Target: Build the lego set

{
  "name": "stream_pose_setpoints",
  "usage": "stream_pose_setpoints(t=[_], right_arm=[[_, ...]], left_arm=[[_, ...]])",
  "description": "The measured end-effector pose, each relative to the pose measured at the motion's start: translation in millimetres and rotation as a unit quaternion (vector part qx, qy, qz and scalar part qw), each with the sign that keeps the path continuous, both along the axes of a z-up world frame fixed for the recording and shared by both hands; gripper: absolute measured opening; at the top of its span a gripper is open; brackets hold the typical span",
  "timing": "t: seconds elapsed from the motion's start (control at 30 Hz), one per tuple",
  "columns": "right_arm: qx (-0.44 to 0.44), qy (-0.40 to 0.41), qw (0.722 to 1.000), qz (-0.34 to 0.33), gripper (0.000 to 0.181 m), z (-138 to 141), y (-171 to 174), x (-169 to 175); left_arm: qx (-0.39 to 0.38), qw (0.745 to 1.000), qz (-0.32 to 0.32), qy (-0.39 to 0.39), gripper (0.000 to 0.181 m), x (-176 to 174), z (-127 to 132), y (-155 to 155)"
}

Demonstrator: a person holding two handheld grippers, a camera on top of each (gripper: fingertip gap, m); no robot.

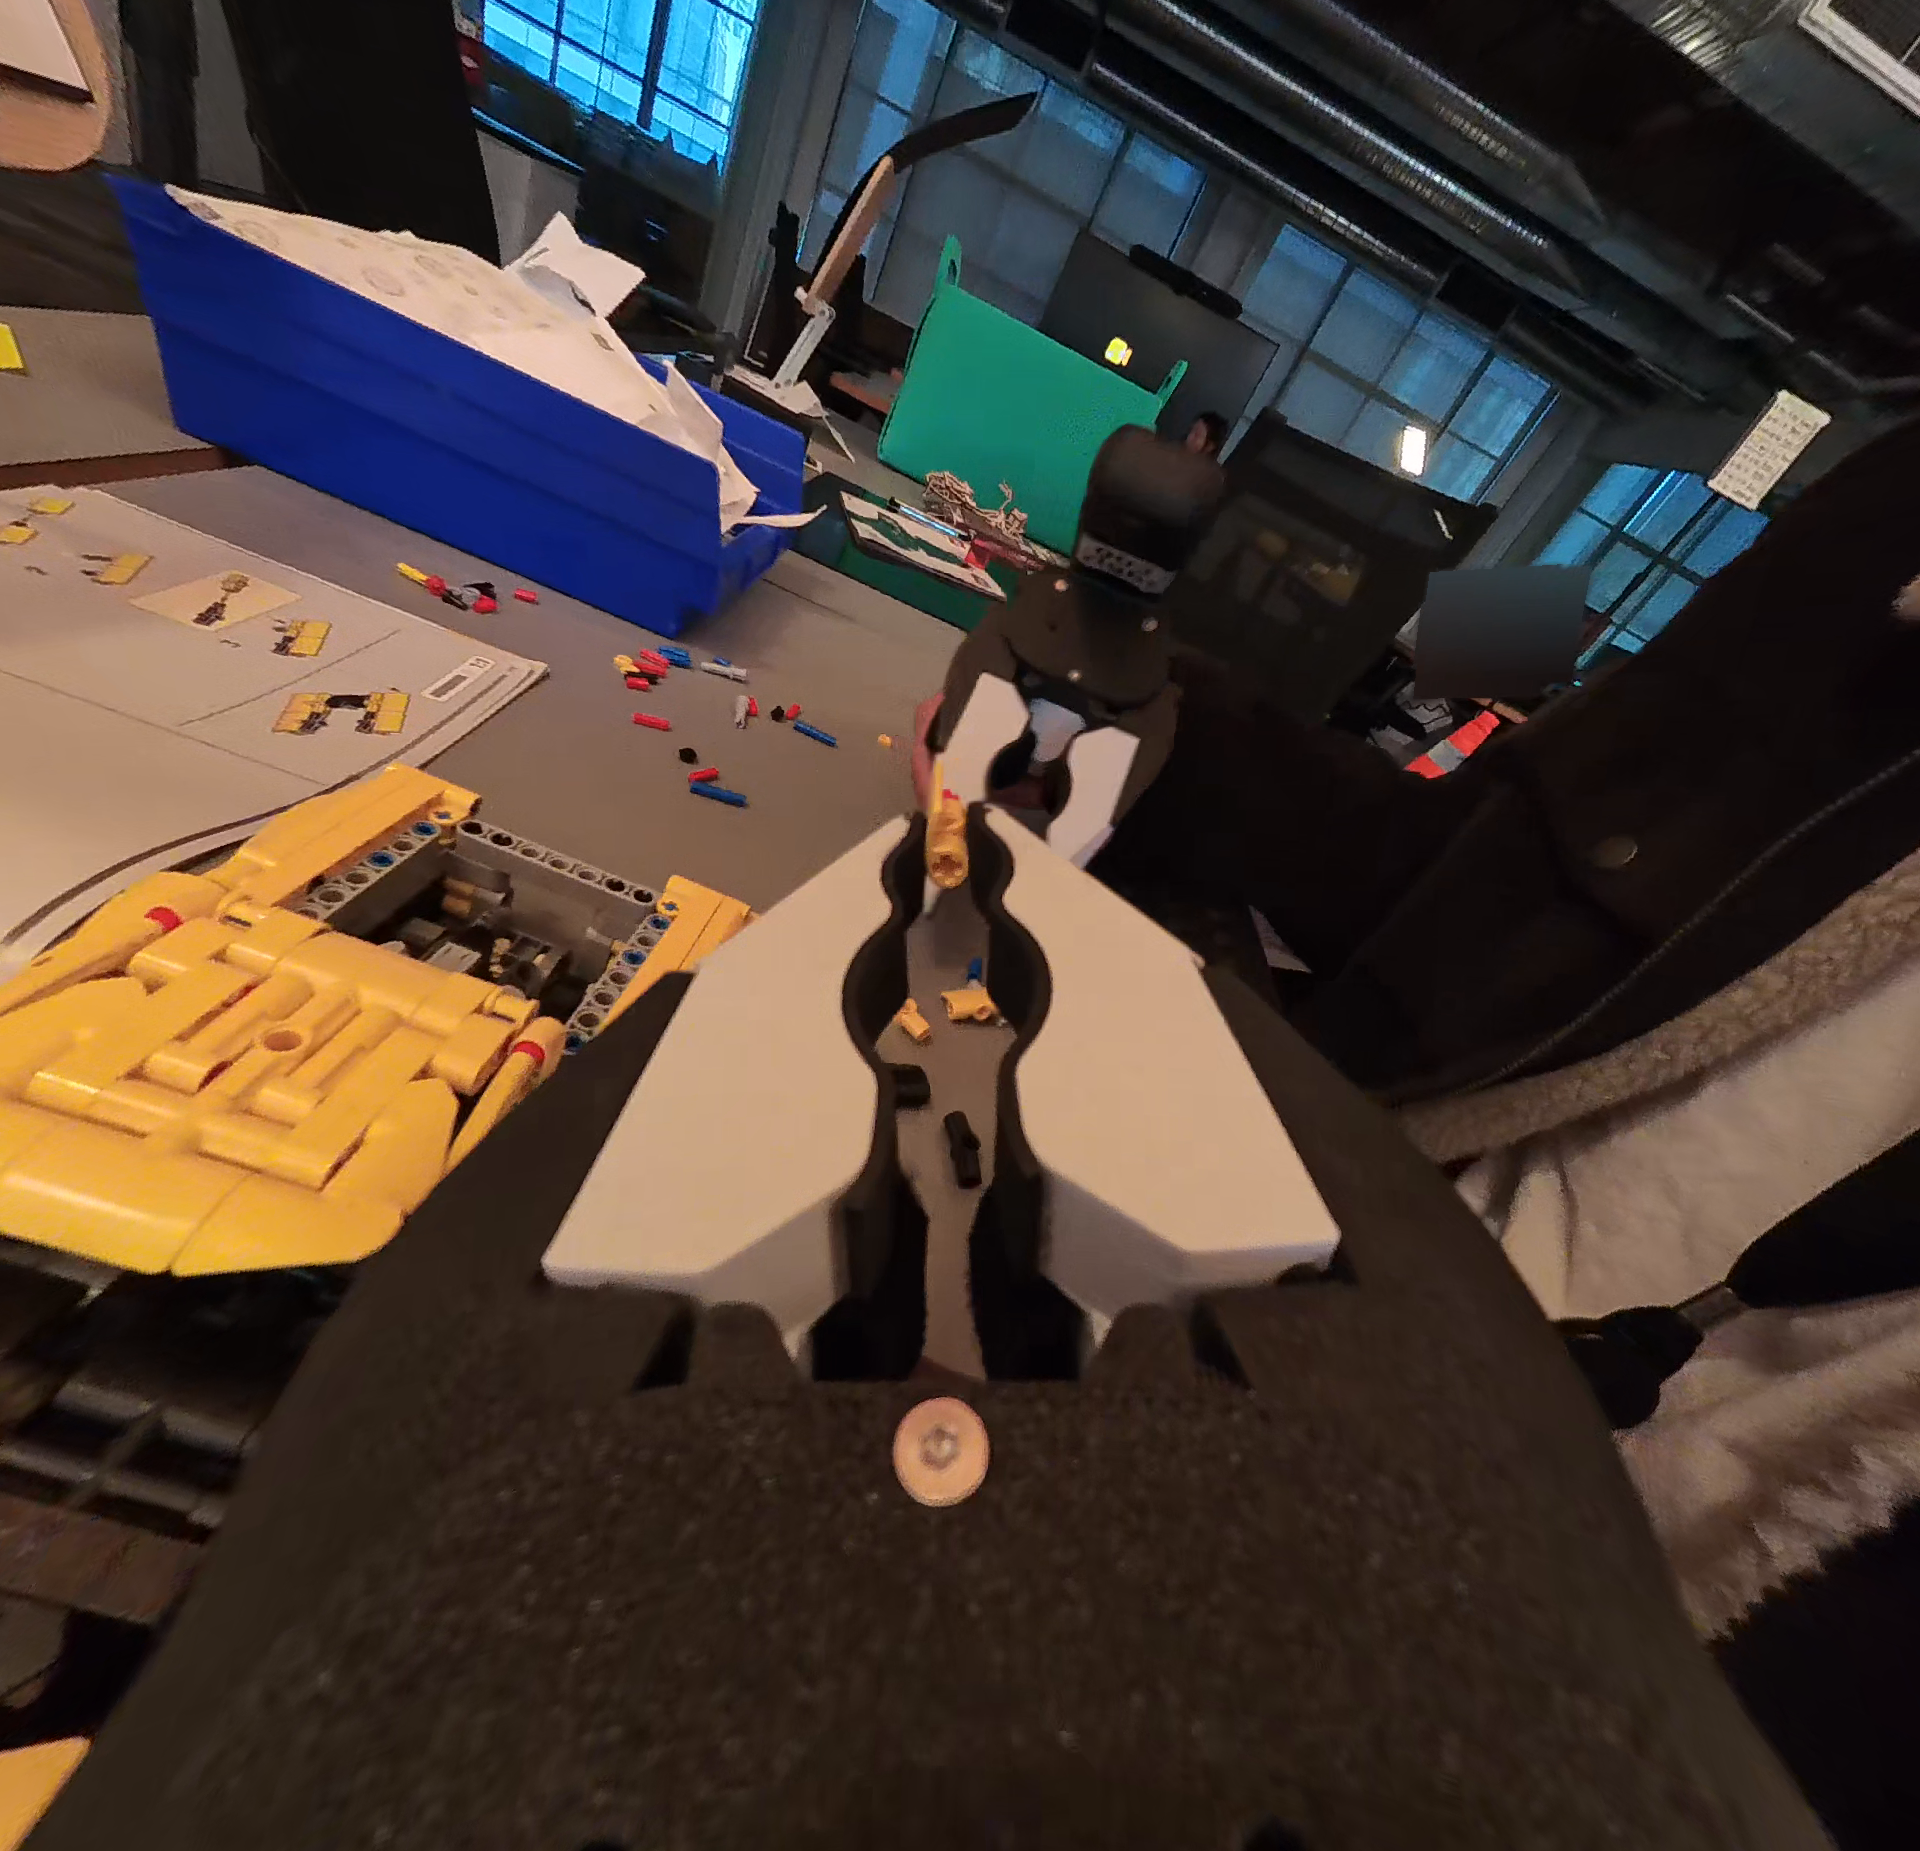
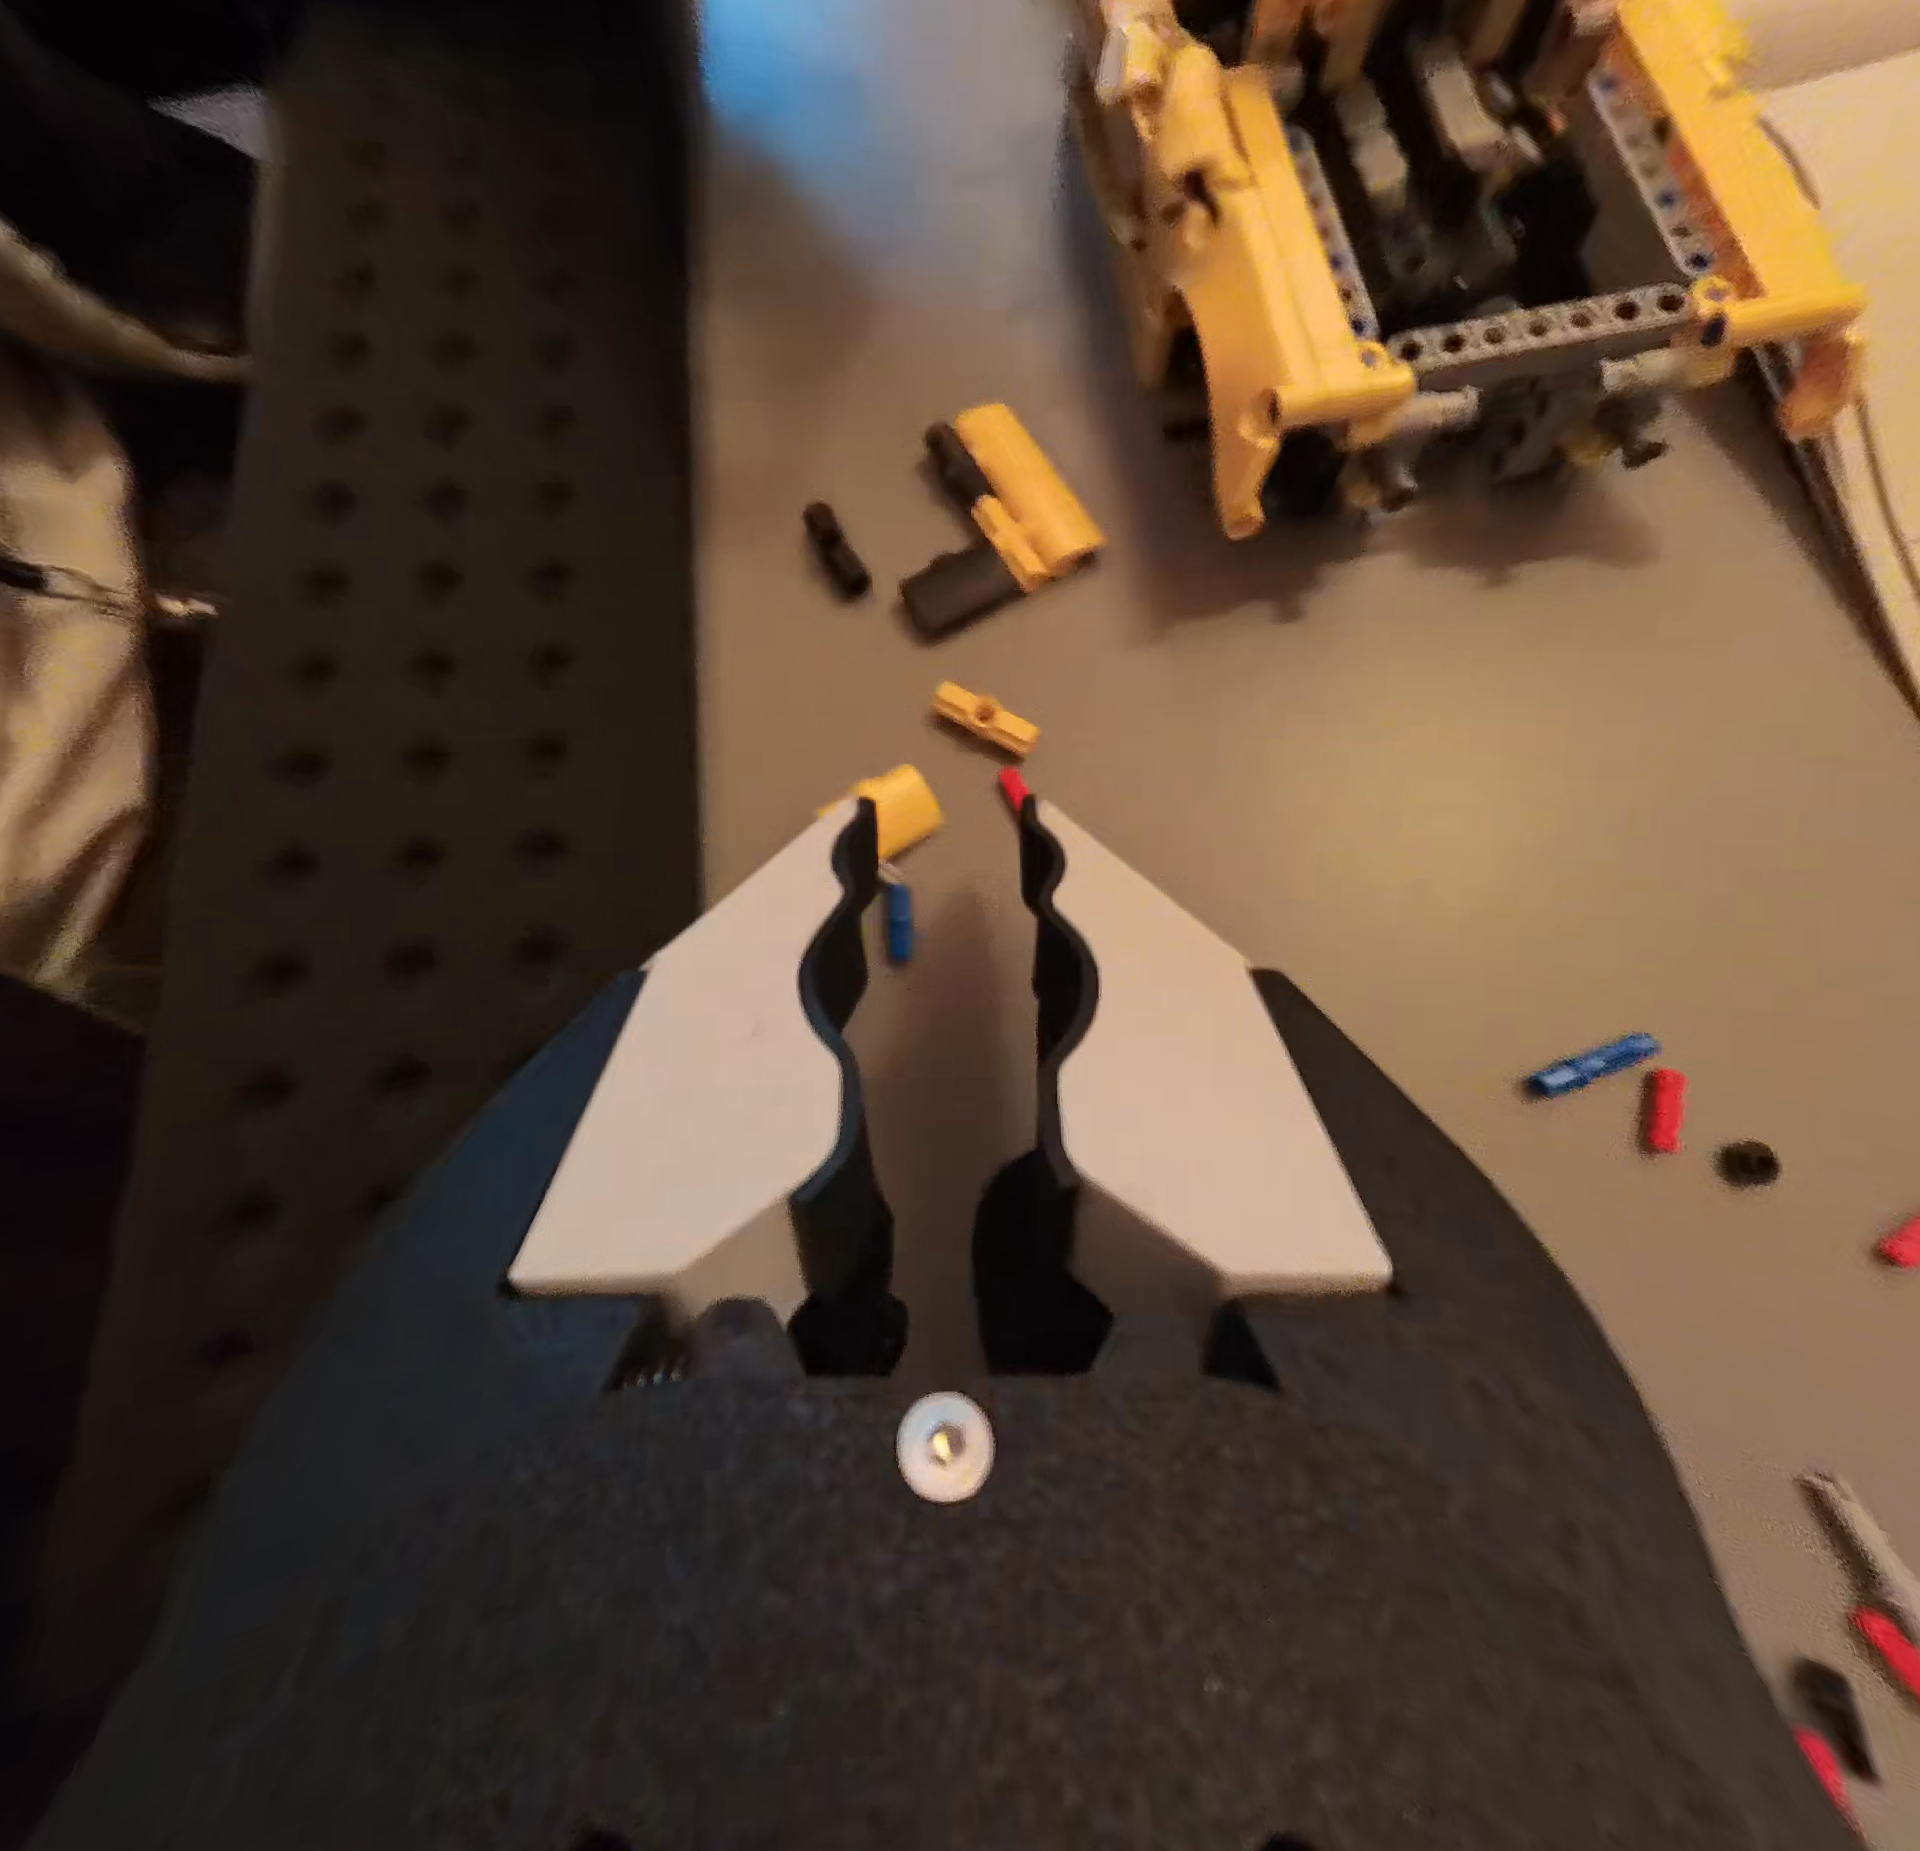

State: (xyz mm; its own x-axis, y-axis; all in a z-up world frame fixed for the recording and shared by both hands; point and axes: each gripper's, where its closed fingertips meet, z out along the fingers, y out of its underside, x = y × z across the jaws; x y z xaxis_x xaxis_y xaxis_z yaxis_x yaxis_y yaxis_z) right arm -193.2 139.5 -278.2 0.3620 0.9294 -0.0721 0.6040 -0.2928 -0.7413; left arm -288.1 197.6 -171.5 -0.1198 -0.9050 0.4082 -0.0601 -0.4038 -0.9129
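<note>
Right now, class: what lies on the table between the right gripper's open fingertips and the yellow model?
Right wrist view: a small yellow connector, then a yellow-and-black subassembly, between right gripper and yellow model.

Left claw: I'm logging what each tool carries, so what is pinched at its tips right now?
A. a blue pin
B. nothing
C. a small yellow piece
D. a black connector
C: in the left wrist view the left claw is closed at its tips on a small yellow piece, held up off the grey table.

Loose pieces [image 2: 985, 718] before parted fingers [image 2: 1049, 980]
</note>
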Motion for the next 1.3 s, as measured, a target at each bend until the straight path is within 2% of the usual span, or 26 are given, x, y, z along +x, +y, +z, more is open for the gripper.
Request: stream_pose_setpoints(t=[0.07,0.2,0.3,0.5,0.67,0.8,0.9,0.97,1.03,1.07,1.13,1.2,1.3], right_arm=[[0.004,0.018,1.0,0.014,0.022,7.2,-11.3,-6.9],[0.037,-0.054,0.997,0.028,0.021,-10.5,-21.0,-8.5],[0.075,-0.065,0.995,0.031,0.018,-8.6,-18.8,-9.8],[0.056,-0.096,0.993,0.034,0.019,-21.1,-16.5,-8.6],[0.054,-0.089,0.994,0.031,0.002,-14.7,-15.2,-12.9],[0.063,-0.088,0.994,-0.008,0.001,4.5,-3.5,3.1],[-0.026,-0.171,0.984,-0.042,0.0,9.1,-6.9,45.8],[-0.127,-0.256,0.956,-0.067,0.0,10.4,-20.3,83.6],[-0.227,-0.336,0.91,-0.083,0.0,14.1,-39.8,115.5],[-0.287,-0.373,0.879,-0.083,0.0,15.3,-54.4,128.8],[-0.386,-0.458,0.798,-0.074,0.0,16.9,-79.2,157.0],[-0.436,-0.504,0.743,-0.063,0.0,14.5,-88.2,169.6],[-0.469,-0.539,0.699,-0.036,0.0,5.7,-92.4,176.5]], left_arm=[[0.007,1.0,0.003,0.008,0.007,1.0,-2.7,0.2],[0.011,1.0,0.003,0.011,0.007,2.0,-3.6,-0.7],[0.013,1.0,0.006,0.013,0.007,2.1,-4.0,-0.1],[0.026,0.999,0.003,0.027,0.007,5.0,-8.9,-3.9],[0.027,0.999,0.001,0.025,0.007,5.2,-7.9,-5.3],[0.028,0.999,0.0,0.025,0.007,5.6,-7.7,-6.4],[0.028,0.999,-0.001,0.025,0.007,5.7,-7.7,-6.9],[0.027,0.999,-0.002,0.024,0.007,5.7,-7.3,-7.3],[0.027,0.999,-0.004,0.023,0.007,6.0,-6.9,-8.3],[0.027,0.999,-0.005,0.023,0.007,6.3,-6.8,-9.1],[0.029,0.999,-0.008,0.024,0.007,6.7,-7.1,-11.0],[0.03,0.999,-0.011,0.025,0.007,7.1,-7.4,-12.5],[0.031,0.999,-0.014,0.025,0.007,7.5,-7.2,-14.3]])
